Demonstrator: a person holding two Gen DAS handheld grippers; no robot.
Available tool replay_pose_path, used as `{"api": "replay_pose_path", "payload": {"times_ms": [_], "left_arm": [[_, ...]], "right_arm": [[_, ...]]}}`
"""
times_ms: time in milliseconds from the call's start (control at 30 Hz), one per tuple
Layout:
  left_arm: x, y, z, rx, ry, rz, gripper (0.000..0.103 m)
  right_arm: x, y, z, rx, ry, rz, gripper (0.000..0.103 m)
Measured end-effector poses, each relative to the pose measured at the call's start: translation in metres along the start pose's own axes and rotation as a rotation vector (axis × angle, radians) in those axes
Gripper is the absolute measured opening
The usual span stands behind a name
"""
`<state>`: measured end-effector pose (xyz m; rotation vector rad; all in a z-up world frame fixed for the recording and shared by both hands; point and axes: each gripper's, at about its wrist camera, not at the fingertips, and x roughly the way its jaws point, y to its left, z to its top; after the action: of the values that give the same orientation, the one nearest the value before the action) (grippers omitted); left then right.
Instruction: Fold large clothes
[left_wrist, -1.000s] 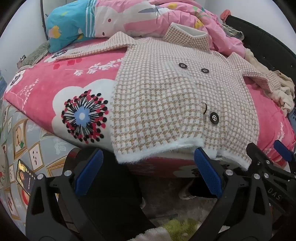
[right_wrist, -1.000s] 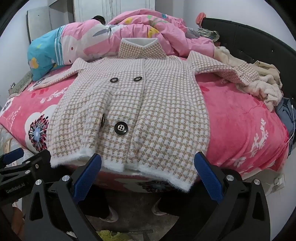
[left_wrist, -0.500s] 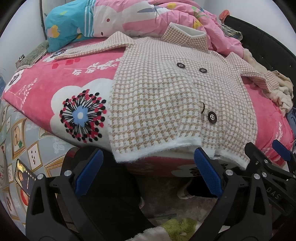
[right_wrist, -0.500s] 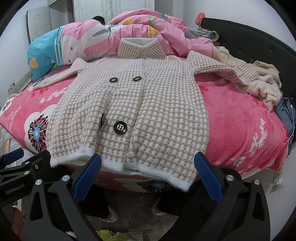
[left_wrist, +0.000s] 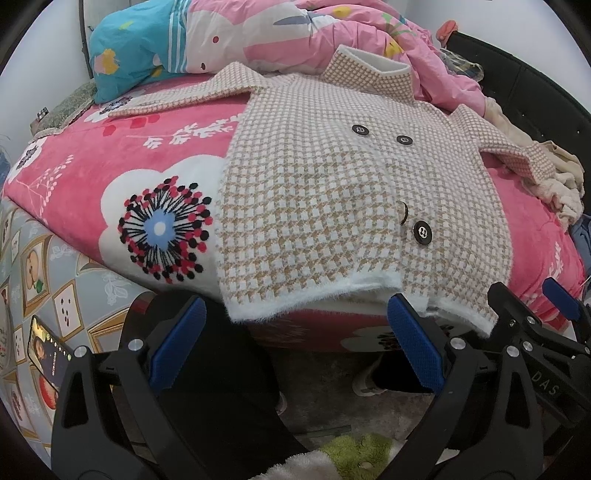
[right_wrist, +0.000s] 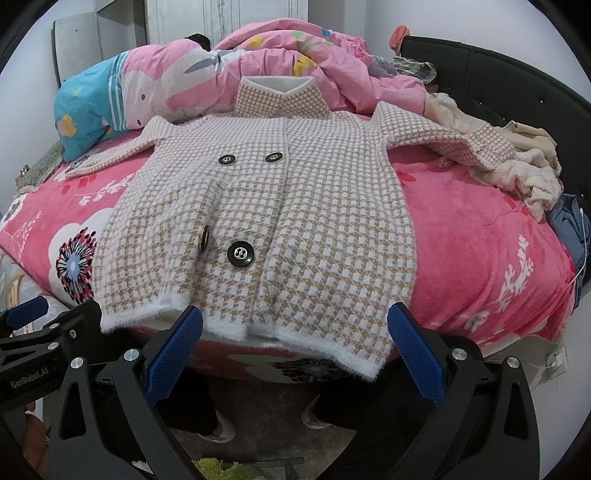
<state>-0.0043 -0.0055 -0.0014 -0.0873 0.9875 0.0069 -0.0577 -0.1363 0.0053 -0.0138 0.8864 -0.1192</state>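
Observation:
A beige and white houndstooth coat (left_wrist: 332, 206) with black buttons lies flat, front up, on a pink flowered bed cover (left_wrist: 92, 173); its fluffy white hem hangs at the bed's near edge. It also shows in the right wrist view (right_wrist: 295, 221), sleeves spread to both sides. My left gripper (left_wrist: 295, 339) is open and empty, just below and in front of the hem. My right gripper (right_wrist: 295, 343) is open and empty, just in front of the hem. The right gripper shows at the right edge of the left wrist view (left_wrist: 535, 332).
A rumpled pink quilt (right_wrist: 277, 66) and a blue cushion (right_wrist: 85, 110) lie behind the collar. A cream garment (right_wrist: 524, 166) is heaped at the right by the black headboard (right_wrist: 517, 92). A phone (left_wrist: 48, 354) shows at the lower left. The person's feet (right_wrist: 218, 428) stand below.
Both grippers have moved slightly closer to the coat's hem. The coat has not moved and both stay open.

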Motion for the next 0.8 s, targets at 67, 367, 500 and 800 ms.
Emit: {"api": "replay_pose_path", "payload": {"times_ms": [67, 367, 500, 800], "left_arm": [[0.0, 0.0, -0.0001, 0.0, -0.001, 0.0, 0.095], [-0.0003, 0.0011, -0.0008, -0.001, -0.001, -0.003, 0.095], [-0.0005, 0.0009, -0.0009, -0.001, -0.002, -0.004, 0.095], [-0.0006, 0.0012, -0.0005, -0.001, -0.001, -0.004, 0.095]], "right_arm": [[-0.0001, 0.0001, -0.0001, 0.0, 0.001, -0.001, 0.098], [-0.0015, 0.0003, 0.0005, -0.002, -0.002, -0.002, 0.098], [-0.0015, 0.0007, 0.0008, -0.002, -0.002, -0.002, 0.098], [-0.0016, 0.0018, 0.0028, -0.004, -0.004, -0.002, 0.098]]}}
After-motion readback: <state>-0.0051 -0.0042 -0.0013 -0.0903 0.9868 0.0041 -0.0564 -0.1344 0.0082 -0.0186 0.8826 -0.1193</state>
